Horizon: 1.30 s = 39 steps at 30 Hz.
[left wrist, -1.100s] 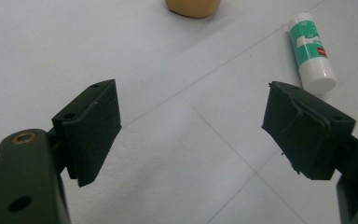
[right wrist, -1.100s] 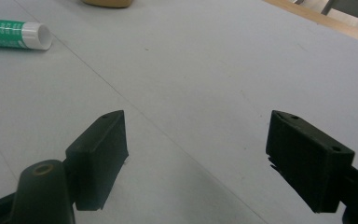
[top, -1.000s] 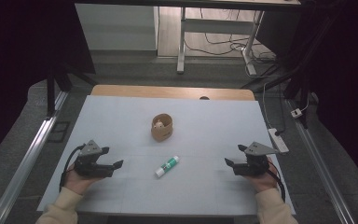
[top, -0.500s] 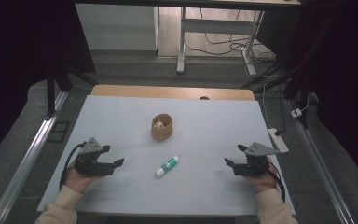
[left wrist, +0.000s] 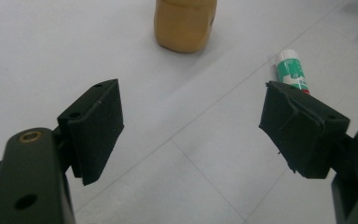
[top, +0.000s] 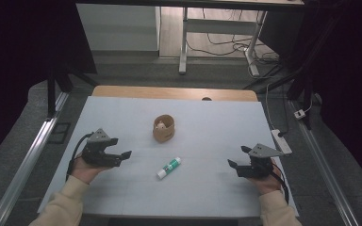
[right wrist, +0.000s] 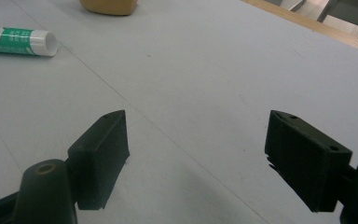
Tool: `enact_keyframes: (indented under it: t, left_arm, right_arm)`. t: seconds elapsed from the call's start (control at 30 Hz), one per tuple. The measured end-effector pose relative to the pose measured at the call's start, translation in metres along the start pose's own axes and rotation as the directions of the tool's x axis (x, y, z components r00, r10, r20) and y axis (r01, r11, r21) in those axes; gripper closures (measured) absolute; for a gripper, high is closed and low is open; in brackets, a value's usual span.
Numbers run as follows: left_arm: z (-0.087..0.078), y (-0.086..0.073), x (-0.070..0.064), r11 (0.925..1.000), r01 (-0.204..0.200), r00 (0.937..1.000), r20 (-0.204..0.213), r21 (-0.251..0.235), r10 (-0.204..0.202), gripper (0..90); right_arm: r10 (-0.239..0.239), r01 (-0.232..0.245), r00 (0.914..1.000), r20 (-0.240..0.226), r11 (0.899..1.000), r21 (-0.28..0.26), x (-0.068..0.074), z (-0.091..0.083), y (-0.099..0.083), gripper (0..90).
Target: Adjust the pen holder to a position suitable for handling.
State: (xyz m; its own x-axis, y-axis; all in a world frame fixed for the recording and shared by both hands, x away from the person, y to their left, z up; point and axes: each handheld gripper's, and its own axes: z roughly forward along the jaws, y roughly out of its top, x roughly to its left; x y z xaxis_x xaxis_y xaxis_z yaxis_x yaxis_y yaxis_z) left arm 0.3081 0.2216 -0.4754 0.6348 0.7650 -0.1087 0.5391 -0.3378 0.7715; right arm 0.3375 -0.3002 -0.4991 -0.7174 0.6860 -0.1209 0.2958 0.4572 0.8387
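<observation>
Green-and-white glue stick lay untouched between two spread claws.

From the high view, the glue stick (top: 168, 167) lay on its side on the pale tabletop (top: 122, 113), just in front of the tan cup (top: 163, 129), with the left claw (top: 122, 156) and right claw (top: 233, 166) well apart on either side, both empty. Through the left gripper view, the jaws stood wide and the stick (left wrist: 291, 70) sat beyond the right one; being round, it would likely have rolled off if nudged. Through the right gripper view, the stick (right wrist: 16, 40) lay far left, so a hasty reach might have knocked the cup (right wrist: 108, 6).
</observation>
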Motion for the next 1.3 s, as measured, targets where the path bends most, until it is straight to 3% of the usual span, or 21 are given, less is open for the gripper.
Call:
enact_keyframes:
  t: [0.9,1.3]
  left_arm:
    - [0.032,0.038,0.016,0.9991,-0.012,0.9999,0.003,0.04,0.012,22.1]
    - [0.058,0.056,0.02,0.9968,-0.019,0.9997,-0.012,0.078,0.02,25.0]
  right_arm:
    - [-0.004,0.004,1.0,0.005,1.0,0.008,0.0,0.0,-0.002,22.0]
    - [-0.006,0.006,0.9999,0.013,1.0,0.014,0.0,-0.001,-0.003,22.1]
